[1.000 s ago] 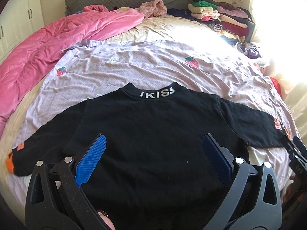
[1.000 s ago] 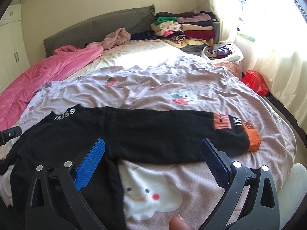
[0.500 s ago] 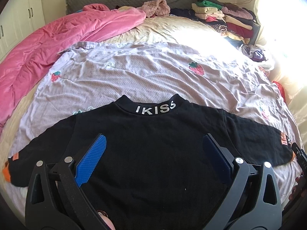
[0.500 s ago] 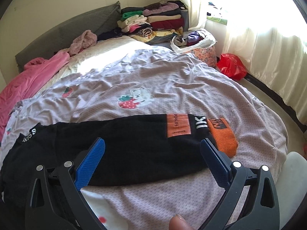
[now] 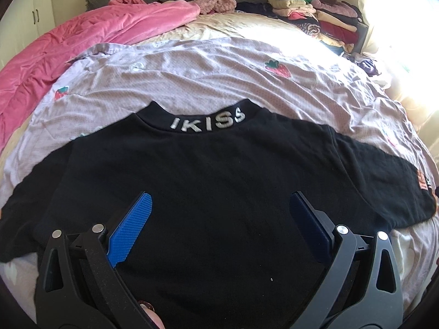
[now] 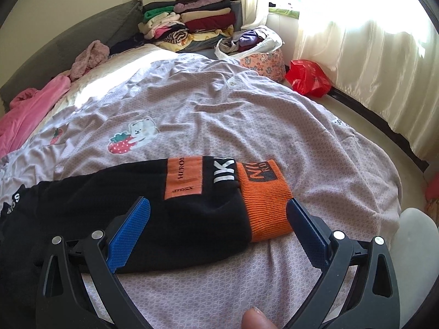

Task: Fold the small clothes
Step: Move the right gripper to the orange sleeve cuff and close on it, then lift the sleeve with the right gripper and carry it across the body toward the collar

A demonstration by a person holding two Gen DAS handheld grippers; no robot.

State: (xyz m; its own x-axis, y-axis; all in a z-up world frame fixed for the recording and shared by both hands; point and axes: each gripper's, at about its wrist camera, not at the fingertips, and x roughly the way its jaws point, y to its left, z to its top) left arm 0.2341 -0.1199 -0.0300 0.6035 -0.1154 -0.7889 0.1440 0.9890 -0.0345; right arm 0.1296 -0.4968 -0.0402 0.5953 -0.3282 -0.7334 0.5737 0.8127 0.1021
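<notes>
Black sweatshirt (image 5: 214,192) flat on lilac sheet (image 5: 192,82). Left gripper (image 5: 219,213) over its torso, jaws wide, empty. Right gripper (image 6: 218,213) over the sleeve, jaws apart astride orange cuff (image 6: 263,200). Red bag (image 6: 307,78) only in right view.

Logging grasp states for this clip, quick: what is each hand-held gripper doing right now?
Left hand-held gripper: open, holding nothing, over the black sweatshirt.
Right hand-held gripper: open, holding nothing, at the orange cuff.

Daylight's pouring through your curtain (image 6: 365,63), blowing it out white; glare washes the bed (image 5: 315,41) at far right. Fisheye bends the dark edges. The black sweater (image 5: 214,186) loses detail.
</notes>
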